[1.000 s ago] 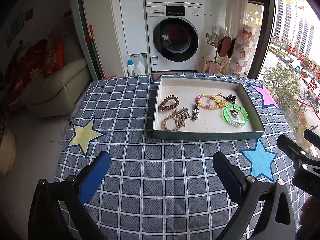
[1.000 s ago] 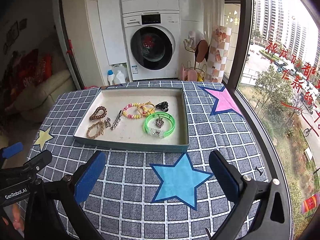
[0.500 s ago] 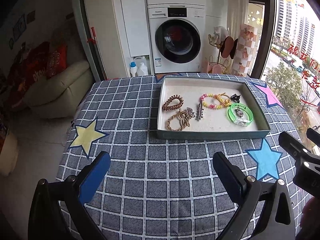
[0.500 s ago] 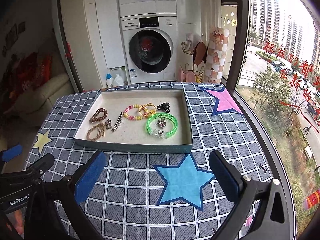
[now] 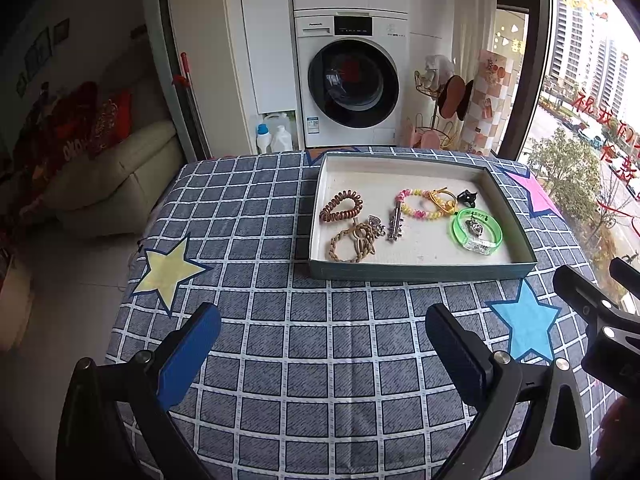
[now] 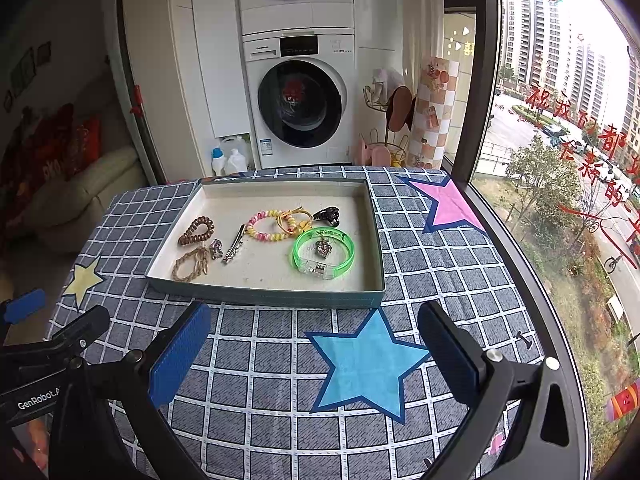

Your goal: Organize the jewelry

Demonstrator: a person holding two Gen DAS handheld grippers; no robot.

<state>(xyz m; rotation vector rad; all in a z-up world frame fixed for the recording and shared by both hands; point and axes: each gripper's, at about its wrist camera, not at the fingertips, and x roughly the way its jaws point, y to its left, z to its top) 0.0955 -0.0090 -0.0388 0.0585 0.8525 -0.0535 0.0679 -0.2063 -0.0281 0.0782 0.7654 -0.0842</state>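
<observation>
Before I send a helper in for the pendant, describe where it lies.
Find the tray on the checked cloth. In its right half lies a green bangle. The pendant sits inside that ring: the only small silver heart there.
</observation>
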